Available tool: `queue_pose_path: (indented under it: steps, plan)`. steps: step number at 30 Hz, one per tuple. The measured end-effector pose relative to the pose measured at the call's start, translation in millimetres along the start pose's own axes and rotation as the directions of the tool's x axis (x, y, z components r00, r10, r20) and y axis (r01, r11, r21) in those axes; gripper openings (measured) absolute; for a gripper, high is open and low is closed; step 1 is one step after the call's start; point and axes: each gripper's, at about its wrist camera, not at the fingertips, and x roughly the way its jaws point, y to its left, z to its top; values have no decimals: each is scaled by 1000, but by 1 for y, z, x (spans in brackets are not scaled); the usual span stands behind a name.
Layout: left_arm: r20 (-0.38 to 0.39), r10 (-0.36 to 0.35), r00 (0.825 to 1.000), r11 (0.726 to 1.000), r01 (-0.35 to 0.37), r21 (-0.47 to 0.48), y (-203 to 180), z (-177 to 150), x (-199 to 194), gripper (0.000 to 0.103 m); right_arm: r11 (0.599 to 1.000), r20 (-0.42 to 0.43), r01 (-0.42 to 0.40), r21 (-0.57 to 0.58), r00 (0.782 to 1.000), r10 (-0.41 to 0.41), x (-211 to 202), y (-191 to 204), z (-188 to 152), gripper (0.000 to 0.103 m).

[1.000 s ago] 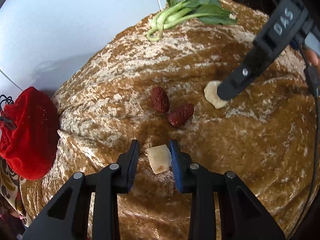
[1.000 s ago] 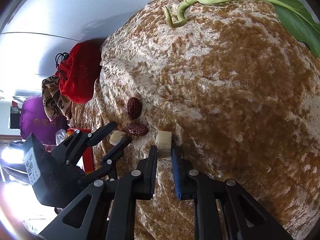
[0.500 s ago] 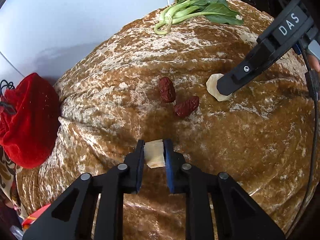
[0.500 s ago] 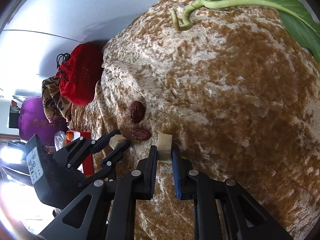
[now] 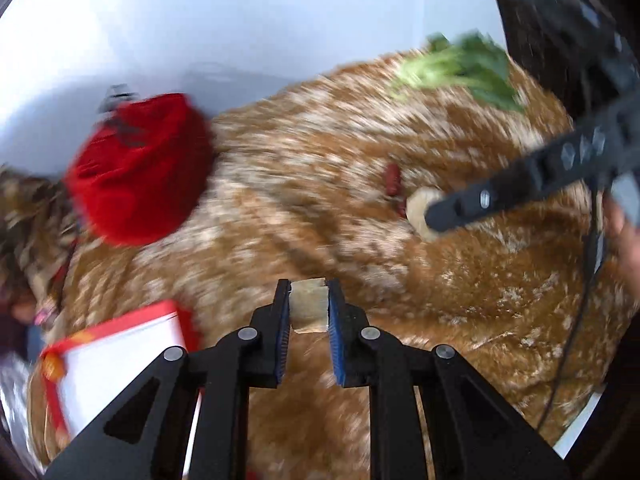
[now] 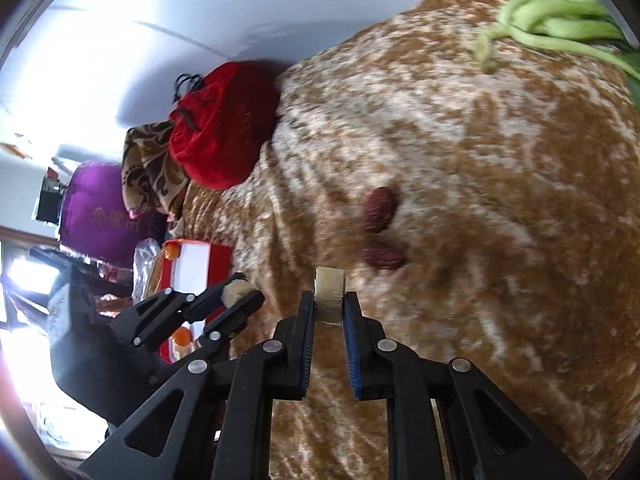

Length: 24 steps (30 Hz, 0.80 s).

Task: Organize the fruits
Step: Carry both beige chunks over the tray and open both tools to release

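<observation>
My left gripper [image 5: 309, 303] is shut on a pale fruit slice [image 5: 308, 308] and holds it above the brown velvet cloth [image 5: 460, 280]. My right gripper [image 6: 329, 300] is shut on a second pale slice [image 6: 329, 294], also seen in the left wrist view [image 5: 420, 210] with the right gripper's finger over it. Two red dates [image 6: 380, 210] [image 6: 383, 258] lie on the cloth just beyond the right gripper. The left gripper shows in the right wrist view [image 6: 240, 292], off the cloth's left side, with its slice between the fingers.
A red-and-white box [image 5: 120, 356] sits at the lower left, seen also in the right wrist view [image 6: 192, 268]. A red velvet pouch [image 5: 140, 168] lies at the cloth's left edge. Green leafy stalks [image 6: 560, 28] lie at the far side. A purple bag [image 6: 104, 208] stands beyond.
My left gripper has lifted its slice and swung left toward the red-and-white box; the view is blurred by motion. The right gripper has lifted its slice and shifted back from the dates.
</observation>
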Motion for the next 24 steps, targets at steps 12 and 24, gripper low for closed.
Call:
queue_pose_path:
  steps: [12, 24]
  plan:
    - [15, 235, 972, 915, -216, -341, 69, -118, -83, 15, 970, -71, -110, -215, 993, 97, 45, 102, -43, 14]
    - [-162, 260, 952, 873, -303, -383, 97, -165, -62, 15, 895, -217, -184, -407, 971, 101, 97, 181, -122, 14]
